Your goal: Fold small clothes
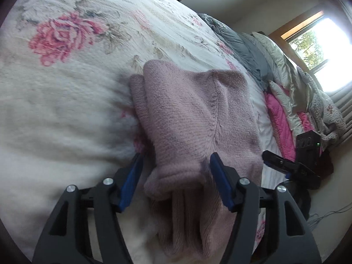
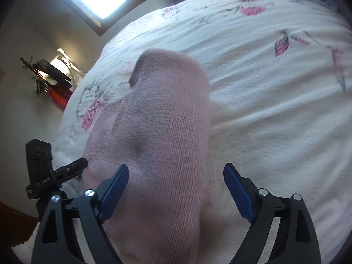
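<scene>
A dusty-pink knitted garment lies folded in layers on the floral bedspread. My left gripper is open, its blue pads on either side of the garment's near rolled edge, neither pad pressing the cloth. In the right wrist view the same pink knit runs as a long rounded fold away from me. My right gripper is open as well and straddles that fold near its close end. Each gripper shows in the other's view: the right gripper at the bed's edge, the left gripper at the lower left.
Grey and pink quilts and pillows are piled at the head of the bed under a bright window. A stand with dark and red items is by the wall beside the bed. White bedspread stretches wide to the right.
</scene>
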Motion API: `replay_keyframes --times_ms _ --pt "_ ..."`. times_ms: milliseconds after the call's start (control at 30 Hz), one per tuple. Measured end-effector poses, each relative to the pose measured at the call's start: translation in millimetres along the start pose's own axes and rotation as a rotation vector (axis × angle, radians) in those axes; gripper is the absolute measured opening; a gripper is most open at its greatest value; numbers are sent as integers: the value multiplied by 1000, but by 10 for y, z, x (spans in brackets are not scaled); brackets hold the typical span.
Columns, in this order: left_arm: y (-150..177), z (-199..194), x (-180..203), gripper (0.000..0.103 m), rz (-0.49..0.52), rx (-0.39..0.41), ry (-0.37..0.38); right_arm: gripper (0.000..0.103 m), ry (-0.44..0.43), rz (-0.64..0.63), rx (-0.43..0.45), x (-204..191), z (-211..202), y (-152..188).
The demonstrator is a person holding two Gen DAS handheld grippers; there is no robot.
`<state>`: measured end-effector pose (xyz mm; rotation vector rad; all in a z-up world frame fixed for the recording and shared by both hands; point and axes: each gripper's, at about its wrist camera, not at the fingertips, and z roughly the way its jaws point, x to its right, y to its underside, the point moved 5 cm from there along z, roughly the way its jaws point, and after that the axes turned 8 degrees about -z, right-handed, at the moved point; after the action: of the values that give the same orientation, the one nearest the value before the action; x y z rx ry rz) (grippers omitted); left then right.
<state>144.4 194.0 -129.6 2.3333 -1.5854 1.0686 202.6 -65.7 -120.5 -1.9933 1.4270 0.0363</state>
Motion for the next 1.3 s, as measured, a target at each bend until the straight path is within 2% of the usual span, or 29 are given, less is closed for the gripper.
replay_keyframes --times_ms 67,100,233,300,400,467,600,833,1000,1300 --pt "92 -170 11 69 18 11 -72 98 54 -21 12 -125 -158 96" --pt "146 -257 9 74 30 17 -114 100 101 -31 12 -204 -219 149" --pt "432 -600 57 79 79 69 -253 99 294 -87 -9 -361 -424 505" --pt "597 -766 96 83 101 91 -303 99 324 -89 -22 -471 -489 650" --pt "839 -957 153 86 120 115 -367 99 316 -80 -17 -636 -602 894" --pt "982 -1040 209 88 127 128 -384 99 330 -91 -14 -747 -668 1016" --pt "1206 -1176 321 88 149 150 -463 99 425 -139 -14 -938 -836 1196" --pt "1454 -1371 525 90 182 199 -544 99 466 -142 38 -1119 -1134 1318" --pt "1589 -1494 617 90 180 223 -559 99 473 -120 79 -1164 -1322 1353" --pt "1724 -1562 766 90 216 247 -564 99 496 -123 100 -1227 -1462 1416"
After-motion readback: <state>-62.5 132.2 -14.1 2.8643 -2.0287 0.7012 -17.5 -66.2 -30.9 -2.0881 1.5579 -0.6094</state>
